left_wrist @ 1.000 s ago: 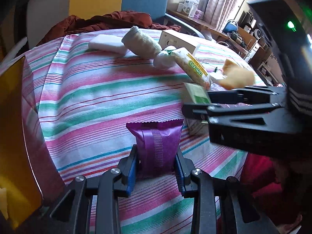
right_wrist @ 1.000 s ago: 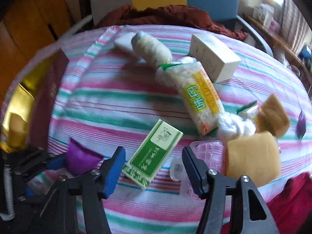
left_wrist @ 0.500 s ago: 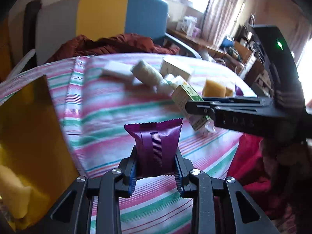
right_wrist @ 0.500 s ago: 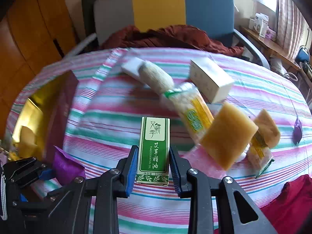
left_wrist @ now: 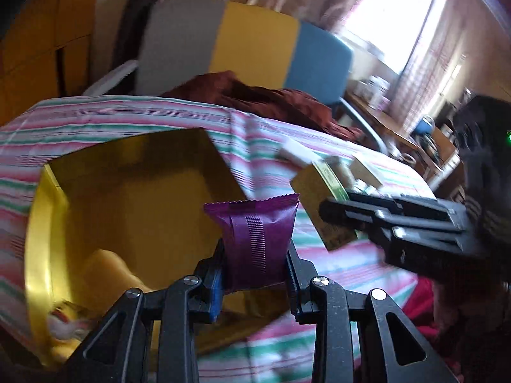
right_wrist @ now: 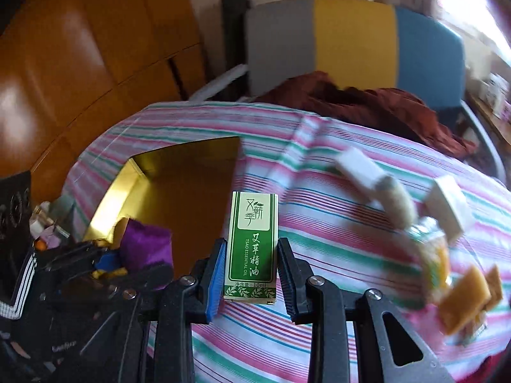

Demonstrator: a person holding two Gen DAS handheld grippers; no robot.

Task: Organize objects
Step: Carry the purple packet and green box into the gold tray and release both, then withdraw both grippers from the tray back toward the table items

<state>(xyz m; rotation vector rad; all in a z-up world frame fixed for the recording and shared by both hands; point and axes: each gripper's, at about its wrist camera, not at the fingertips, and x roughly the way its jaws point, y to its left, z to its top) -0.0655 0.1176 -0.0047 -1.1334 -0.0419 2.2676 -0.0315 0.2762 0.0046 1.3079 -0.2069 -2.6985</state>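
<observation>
My left gripper (left_wrist: 255,265) is shut on a purple foil packet (left_wrist: 257,236), held upright above the near edge of a gold-lined box (left_wrist: 127,198). My right gripper (right_wrist: 250,274) is shut on a green and white essential oil carton (right_wrist: 252,242), raised over the striped cloth just right of the same gold box (right_wrist: 179,178). Each gripper shows in the other's view: the right gripper (left_wrist: 335,220) with the carton (left_wrist: 319,198), and the left gripper (right_wrist: 127,261) with the purple packet (right_wrist: 147,245). Yellow items lie inside the box (left_wrist: 105,268).
On the striped tablecloth (right_wrist: 319,223) to the right lie white boxes (right_wrist: 447,204), a pale roll (right_wrist: 396,198), a clear snack bag (right_wrist: 431,255) and tan sponge-like blocks (right_wrist: 466,300). A grey, yellow and blue chair (right_wrist: 351,38) with a dark red cloth (right_wrist: 367,102) stands behind.
The right gripper closed on the green carton and lifted it. Both grippers rose and swung left, so the gold box now sits in front of them.
</observation>
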